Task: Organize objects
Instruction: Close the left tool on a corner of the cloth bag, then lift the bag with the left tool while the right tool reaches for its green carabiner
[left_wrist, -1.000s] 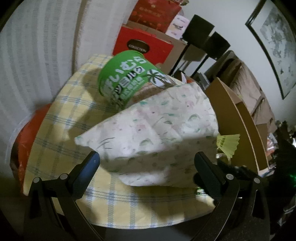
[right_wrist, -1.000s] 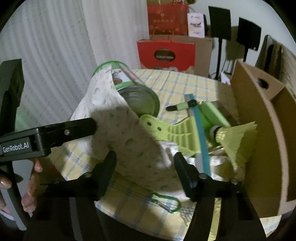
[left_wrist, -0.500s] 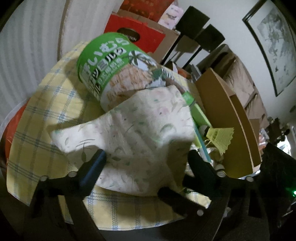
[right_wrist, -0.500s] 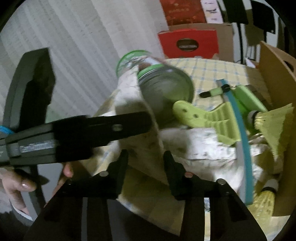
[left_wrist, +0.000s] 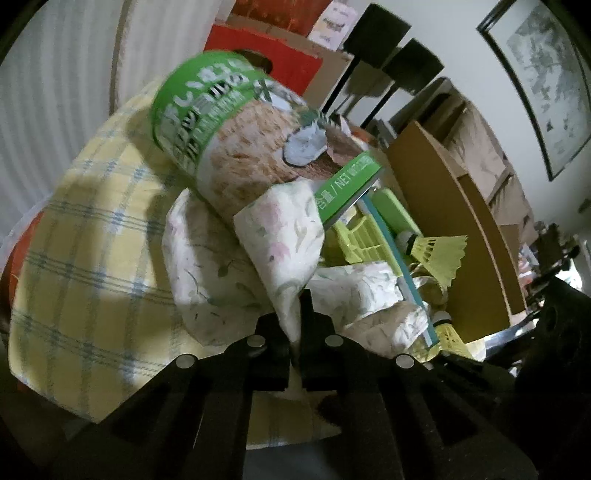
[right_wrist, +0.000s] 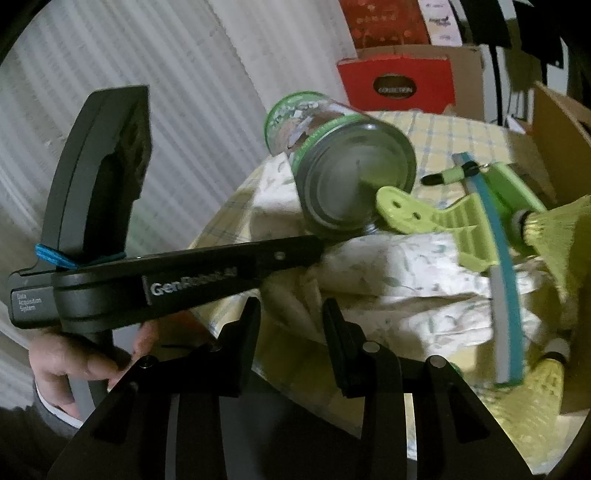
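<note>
My left jaws (left_wrist: 295, 325) had just clamped a fold of the floral cloth (left_wrist: 280, 240), which ran up and away toward the tilted green can (left_wrist: 236, 147) resting on it, on the table (left_wrist: 92, 251). My right jaws (right_wrist: 291, 332), narrowed since a second before, stood a little apart around cloth; whether they pinched it I could not tell. The can had tipped nearer.

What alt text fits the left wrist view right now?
The left gripper is shut on a fold of floral cloth that lies under a tilted green can. To the right lie a yellow shuttlecock and a cardboard box, all on a checked tablecloth.
</note>
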